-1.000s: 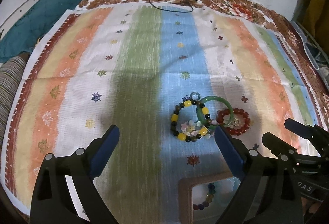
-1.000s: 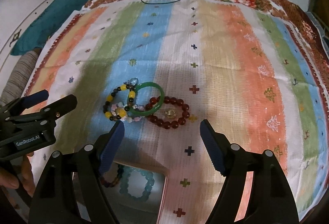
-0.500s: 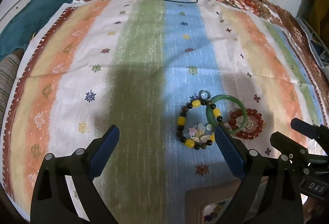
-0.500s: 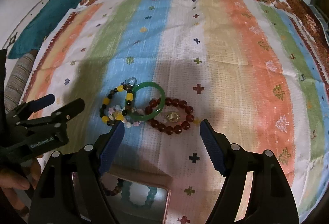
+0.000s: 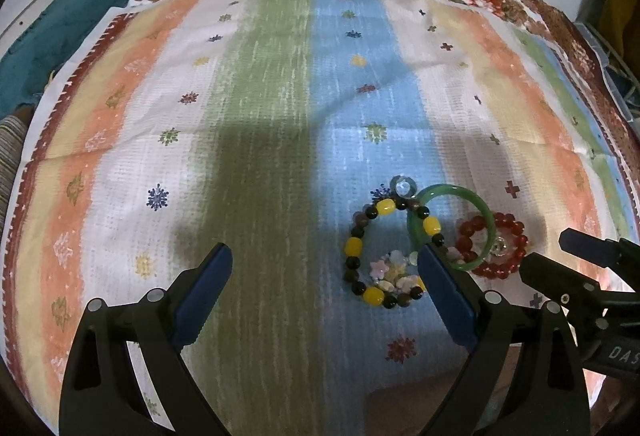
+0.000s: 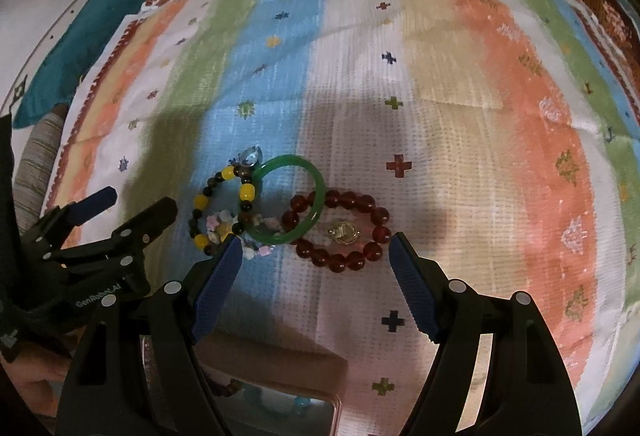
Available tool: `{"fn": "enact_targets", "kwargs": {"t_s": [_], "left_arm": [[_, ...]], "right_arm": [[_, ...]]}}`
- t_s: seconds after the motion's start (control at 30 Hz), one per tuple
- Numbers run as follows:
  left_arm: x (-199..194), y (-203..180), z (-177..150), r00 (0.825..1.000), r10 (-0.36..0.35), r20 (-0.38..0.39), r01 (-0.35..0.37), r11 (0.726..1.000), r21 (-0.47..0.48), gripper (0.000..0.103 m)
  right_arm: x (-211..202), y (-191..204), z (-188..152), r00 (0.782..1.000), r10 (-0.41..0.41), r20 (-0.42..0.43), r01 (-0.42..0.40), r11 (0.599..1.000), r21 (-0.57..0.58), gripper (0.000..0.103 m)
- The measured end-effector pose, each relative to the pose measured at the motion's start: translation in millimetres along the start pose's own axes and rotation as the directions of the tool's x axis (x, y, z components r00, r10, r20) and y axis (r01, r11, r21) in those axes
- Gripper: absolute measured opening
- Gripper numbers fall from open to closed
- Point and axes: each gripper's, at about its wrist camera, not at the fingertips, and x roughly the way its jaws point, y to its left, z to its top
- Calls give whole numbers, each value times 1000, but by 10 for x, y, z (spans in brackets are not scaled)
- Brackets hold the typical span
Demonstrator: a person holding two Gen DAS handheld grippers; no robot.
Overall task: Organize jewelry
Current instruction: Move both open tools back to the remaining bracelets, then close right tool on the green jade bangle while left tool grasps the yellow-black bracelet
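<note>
Both tools spread, empty: left tool [image 5: 324,256], right tool [image 6: 316,244] over red bead bracelet [image 6: 340,232]; box [image 6: 280,396] maybe pink.

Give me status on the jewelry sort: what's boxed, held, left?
Done: some beaded bracelets already lie in the box. In hand: nothing; left gripper and right gripper are both open above the cloth. Left: green bangle, red bead bracelet, yellow-and-dark bead bracelet, overlapping in one pile.

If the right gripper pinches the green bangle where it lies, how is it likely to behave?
The green bangle looks like a rigid, glossy ring, so it would probably keep its shape but could slip between the pads. It overlaps the red bead bracelet and the yellow-and-dark bead bracelet, so lifting it may drag those limp strands.
</note>
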Motion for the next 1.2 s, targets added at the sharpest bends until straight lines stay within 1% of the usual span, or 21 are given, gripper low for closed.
{"fn": "enact_targets", "kwargs": {"t_s": [0.17,0.3,0.37,0.4,0.57,0.63,0.77,0.83,0.87,0.93,1.03,1.07,1.17,1.2], "left_arm": [[96,29,36,1000,16,-9,-16,1000,-1,92],[155,52,62,1000,12,-17,-12,1000,-5,92],[185,63,69,1000,9,-22,-9,1000,-8,92],[202,65,72,1000,9,-25,-9,1000,-7,92],[299,87,82,999,24,-41,-25,1000,-8,92],[334,88,85,999,20,-48,-20,1000,-7,91],[385,70,93,998,19,-53,-19,1000,5,90],[415,60,98,998,19,-54,-19,1000,10,89],[429,60,99,998,21,-55,-20,1000,12,88],[467,59,106,998,24,-59,-23,1000,15,85],[514,54,118,997,32,-64,-30,999,23,81],[529,54,118,997,37,-67,-35,999,28,78],[574,38,111,996,38,-76,-34,999,42,76],[585,32,106,996,39,-80,-36,998,45,72]], "right_arm": [[96,-39,33,999,35,-30,-34,999,37,76],[169,-64,65,998,51,-46,-49,997,60,75],[201,-86,82,996,68,-56,-63,995,74,72],[219,-92,93,996,70,-62,-66,995,77,66],[293,-104,118,993,84,-79,-77,993,88,64],[328,-110,129,991,98,-88,-89,991,97,57],[411,-137,152,988,112,-107,-101,989,110,50],[448,-147,164,986,120,-115,-106,988,115,44],[462,-150,171,985,124,-118,-110,987,118,42],[495,-150,175,983,133,-128,-118,986,121,34],[518,-132,173,981,142,-135,-127,985,115,26],[522,-126,168,980,145,-135,-130,985,114,25],[530,-117,172,980,146,-133,-132,985,108,22],[533,-124,172,981,146,-131,-132,985,109,21]]}}
